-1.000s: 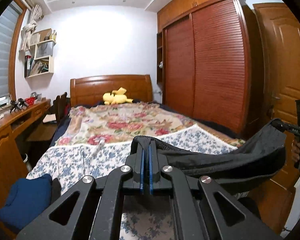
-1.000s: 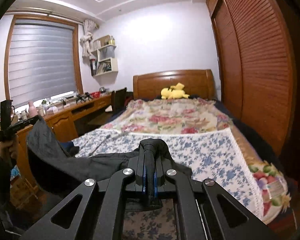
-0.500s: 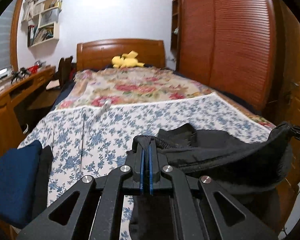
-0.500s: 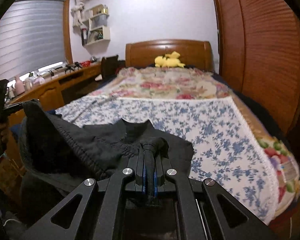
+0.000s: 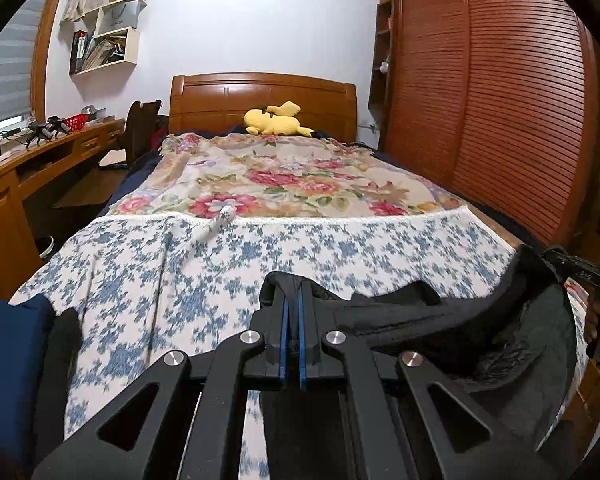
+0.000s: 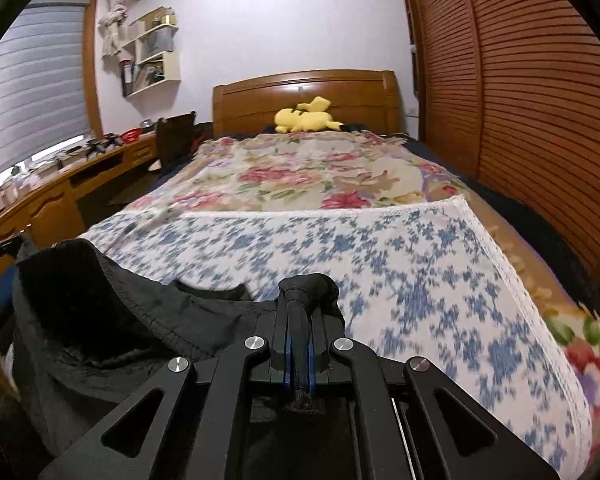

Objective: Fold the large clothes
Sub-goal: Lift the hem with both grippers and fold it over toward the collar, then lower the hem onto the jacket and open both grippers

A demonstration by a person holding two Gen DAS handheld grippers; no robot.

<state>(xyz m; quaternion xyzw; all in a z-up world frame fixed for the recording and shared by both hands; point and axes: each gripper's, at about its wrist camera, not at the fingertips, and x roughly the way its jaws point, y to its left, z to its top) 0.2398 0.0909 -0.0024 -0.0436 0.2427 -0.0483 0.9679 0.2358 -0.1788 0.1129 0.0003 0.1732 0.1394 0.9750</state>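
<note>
- Bedroom with a big wooden bed (image 5: 260, 92), a desk (image 5: 40, 160) on one side and a brown wardrobe (image 5: 500, 100) on the other. A yellow plush toy (image 5: 274, 120) lies by the headboard.
- On the bed lies a blue-flowered blanket (image 5: 260, 248), with a red-flowered one (image 5: 292, 176) past it.
- The black garment (image 5: 440, 320) is the thing to fold. It hangs stretched between the two grippers, just above the near end of the blue-flowered blanket.
- The left gripper (image 5: 293, 312) is squeezed tight on one end of the thick top edge.
- The right gripper (image 6: 299, 320) is squeezed tight on the other end, with a roll of black cloth sticking up between its blue pads.
- The long way of the garment runs side to side, across the bed. The rest of it droops below the grippers.
- Both grippers point toward the headboard and tip a little down, side by side. Neither one looks nearer to the bed.
- I think the next job is to lay the garment flat on the blanket in front.
</note>
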